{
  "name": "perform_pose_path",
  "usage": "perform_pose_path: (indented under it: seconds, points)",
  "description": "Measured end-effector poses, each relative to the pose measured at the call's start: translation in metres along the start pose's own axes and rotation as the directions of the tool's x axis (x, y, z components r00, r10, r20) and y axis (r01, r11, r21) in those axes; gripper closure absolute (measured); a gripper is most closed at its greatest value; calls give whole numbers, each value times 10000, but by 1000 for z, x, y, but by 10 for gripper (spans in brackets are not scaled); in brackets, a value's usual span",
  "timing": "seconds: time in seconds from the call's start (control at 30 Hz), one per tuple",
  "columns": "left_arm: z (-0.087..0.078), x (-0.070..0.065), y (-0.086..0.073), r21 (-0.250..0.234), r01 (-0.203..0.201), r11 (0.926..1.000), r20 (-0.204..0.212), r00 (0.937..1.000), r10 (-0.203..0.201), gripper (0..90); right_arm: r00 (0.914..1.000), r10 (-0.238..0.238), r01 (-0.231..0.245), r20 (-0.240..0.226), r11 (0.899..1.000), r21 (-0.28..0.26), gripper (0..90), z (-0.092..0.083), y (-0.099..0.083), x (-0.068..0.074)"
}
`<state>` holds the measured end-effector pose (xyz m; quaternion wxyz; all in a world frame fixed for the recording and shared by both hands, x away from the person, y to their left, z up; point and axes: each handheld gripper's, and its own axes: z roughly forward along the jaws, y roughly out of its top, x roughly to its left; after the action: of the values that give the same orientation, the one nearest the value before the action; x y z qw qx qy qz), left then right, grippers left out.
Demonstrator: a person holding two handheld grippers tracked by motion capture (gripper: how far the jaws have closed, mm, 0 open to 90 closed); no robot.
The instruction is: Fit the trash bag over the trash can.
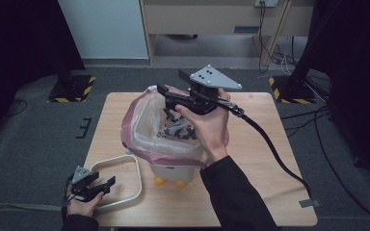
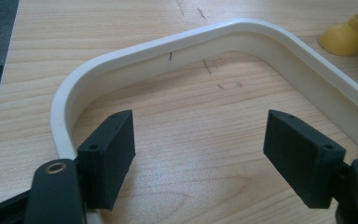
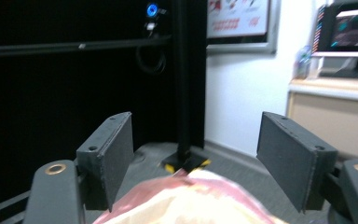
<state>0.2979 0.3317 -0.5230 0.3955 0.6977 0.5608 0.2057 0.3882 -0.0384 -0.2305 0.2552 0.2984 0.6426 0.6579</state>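
High view: the right gripper point(image 1: 169, 92) is hovering, empty and open, over the lined bin point(image 1: 166, 139) holding dark scraps.

Left gripper view: the left gripper point(image 2: 198, 156) is resting open at the white ring point(image 2: 177, 46) on the worktop point(image 2: 121, 23); fitting it likely remains.

Right gripper view: the liner point(image 3: 186, 200) is lying below the parted jaws.

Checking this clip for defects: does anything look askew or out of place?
The white rim ring lies flat on the table beside the bin, not on it, so the pink bag hangs loosely over the edge.

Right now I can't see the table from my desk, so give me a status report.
Right gripper open, empty, above the bin. Left gripper open, at the white rim frame lying flat. Pink liner bag draped over the bin. Nothing blocking.
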Motion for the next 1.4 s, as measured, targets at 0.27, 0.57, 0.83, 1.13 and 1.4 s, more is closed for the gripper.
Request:
perform_pose_path:
  seconds: [0.27,0.57,0.83,1.13,1.4]
  points:
    - [-1,0,0,-63,55,10000,-15,10000,-55,245,9907,-520,560,1261,9980,-287,286,-20,11,-3]
    - [-1,0,0,-89,60,9999,-35,10000,-60,245,9861,-800,900,1456,9939,-636,294,-39,19,0]
    - [-2,1,0,-100,49,9999,-46,10000,-50,245,9863,-815,881,1432,9953,-401,292,-49,9,-4]
    - [-2,1,0,-137,81,9999,-66,9999,-82,246,9830,-491,577,1768,9974,-442,286,-68,-10,-26]
    - [-2,1,0,-141,51,9999,-123,9999,-53,251,9754,-373,440,2172,9987,-260,266,-93,-34,-47]
